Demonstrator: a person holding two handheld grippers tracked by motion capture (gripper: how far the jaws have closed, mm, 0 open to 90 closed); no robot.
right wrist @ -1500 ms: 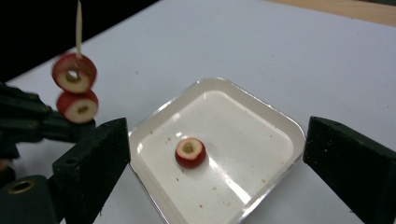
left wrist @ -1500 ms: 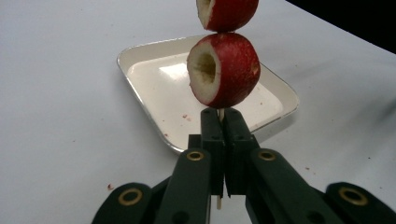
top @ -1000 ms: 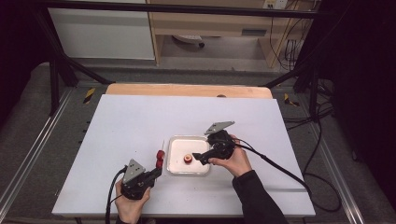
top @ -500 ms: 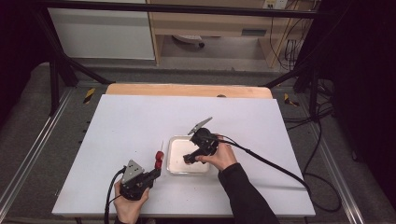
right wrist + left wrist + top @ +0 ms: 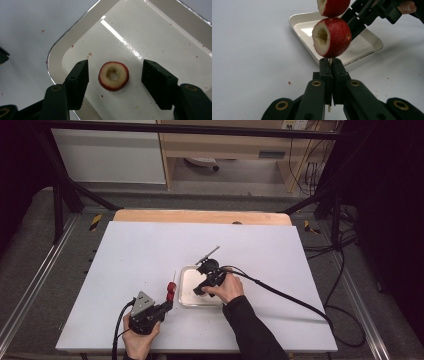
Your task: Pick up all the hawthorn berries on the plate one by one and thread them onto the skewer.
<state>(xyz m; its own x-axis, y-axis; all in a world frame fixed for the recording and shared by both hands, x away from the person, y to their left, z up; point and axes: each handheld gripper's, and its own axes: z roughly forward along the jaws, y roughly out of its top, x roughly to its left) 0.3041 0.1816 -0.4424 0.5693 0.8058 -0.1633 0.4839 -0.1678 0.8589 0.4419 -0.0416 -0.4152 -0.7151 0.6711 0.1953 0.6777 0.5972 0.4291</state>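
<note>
Right gripper now over tray, lowered from beside it; jaws just closing, straddling cored fruit, pads not yet touching. Left gripper clamped on skewer carrying two fruits. Pickup imminent, then threading.

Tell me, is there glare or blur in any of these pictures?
Right gripper view: a bright streak of glare crosses the white tray behind the cored red fruit. Left gripper view: the skewered fruit is soft, the nearest claw parts blurred. High view: the table is evenly lit, its surroundings dark.
</note>
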